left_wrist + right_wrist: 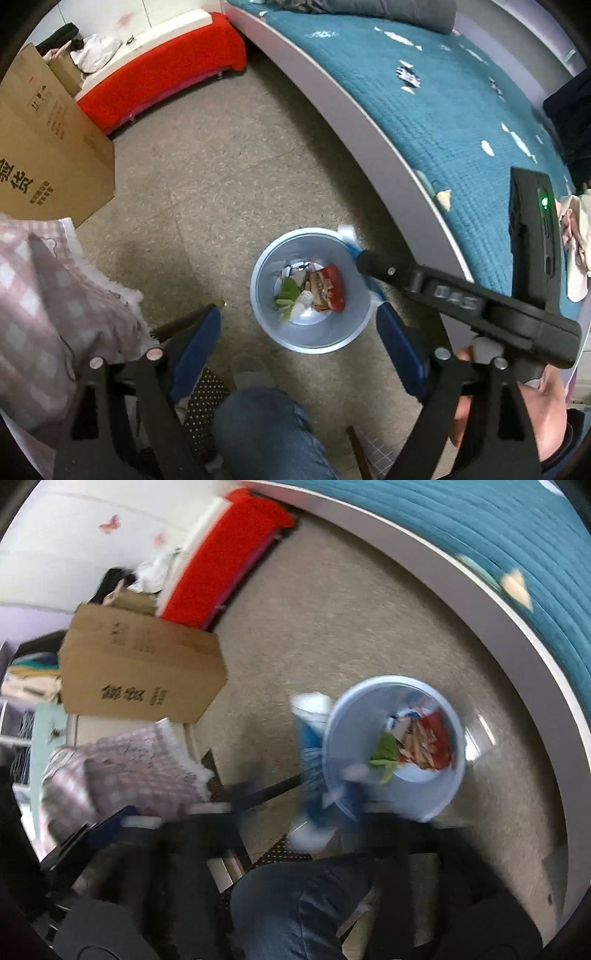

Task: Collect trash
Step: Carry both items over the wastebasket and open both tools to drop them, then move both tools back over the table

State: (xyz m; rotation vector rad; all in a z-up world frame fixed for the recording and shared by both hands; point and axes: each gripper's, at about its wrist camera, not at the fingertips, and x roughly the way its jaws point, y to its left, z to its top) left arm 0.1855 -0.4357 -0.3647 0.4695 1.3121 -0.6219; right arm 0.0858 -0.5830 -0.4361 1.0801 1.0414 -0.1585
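Carpeted floor holds one bin (310, 291); left gripper (299, 325) fingers apart, right gripper (328, 775) fingers clamp one blue-white wrapper (312, 738).

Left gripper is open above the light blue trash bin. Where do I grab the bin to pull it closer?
Pinch the bin by its near rim, with the left gripper coming straight down, one finger inside the wall and one outside. It stands upright and open-topped. The round body offers the jaws no flat sides, so the thin rim is likely the best edge.
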